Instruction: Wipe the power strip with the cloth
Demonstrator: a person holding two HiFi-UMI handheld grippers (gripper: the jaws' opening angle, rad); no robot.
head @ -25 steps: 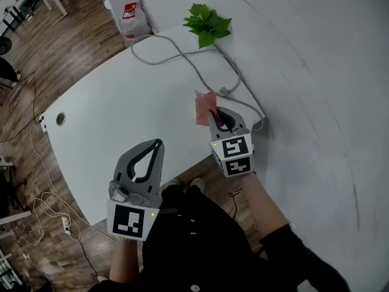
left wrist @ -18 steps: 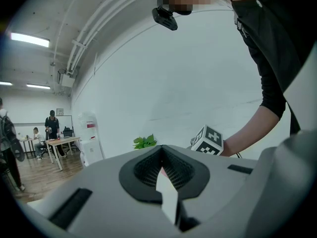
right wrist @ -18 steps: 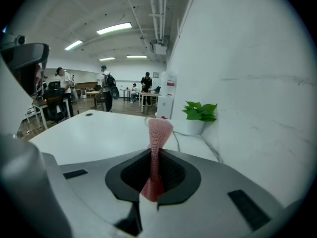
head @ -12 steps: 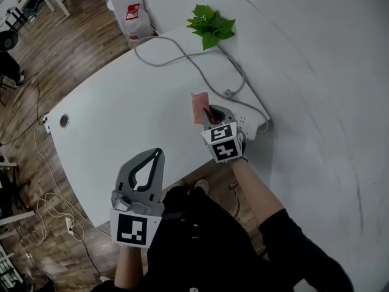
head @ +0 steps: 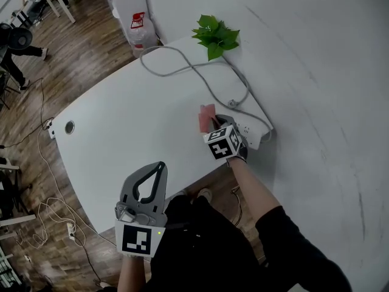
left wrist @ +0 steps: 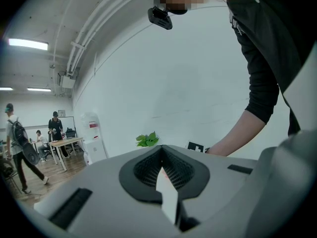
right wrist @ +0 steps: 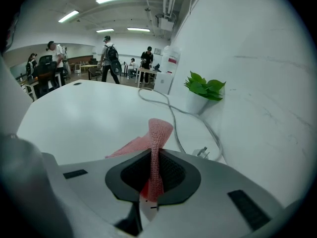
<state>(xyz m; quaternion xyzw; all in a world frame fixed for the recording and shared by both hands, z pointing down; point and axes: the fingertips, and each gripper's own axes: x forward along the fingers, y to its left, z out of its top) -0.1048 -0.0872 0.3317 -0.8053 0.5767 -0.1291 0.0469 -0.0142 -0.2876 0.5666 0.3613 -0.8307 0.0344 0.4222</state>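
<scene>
In the head view my right gripper [head: 215,123] is shut on the pink cloth [head: 205,115], low over the white table [head: 134,120] near its right end. The white power strip [head: 255,133] lies just right of it, partly hidden by the gripper's body. The right gripper view shows the cloth [right wrist: 157,133] pinched upright between the shut jaws of my right gripper [right wrist: 152,170], the rest trailing left. My left gripper [head: 159,166] hangs over the table's near edge, shut and holding nothing; in its own view my left gripper [left wrist: 162,155] has its jaws together.
A grey cable [head: 182,66] loops across the table to a loose plug [head: 233,104]. A potted green plant [head: 216,34] stands at the far corner by the wall. A water dispenser [head: 129,5] is behind the table. Cords [head: 45,205] lie on the floor at left.
My right gripper has carried the cloth forward and slightly right, closer to the power strip. The left gripper has dropped back toward my body.
</scene>
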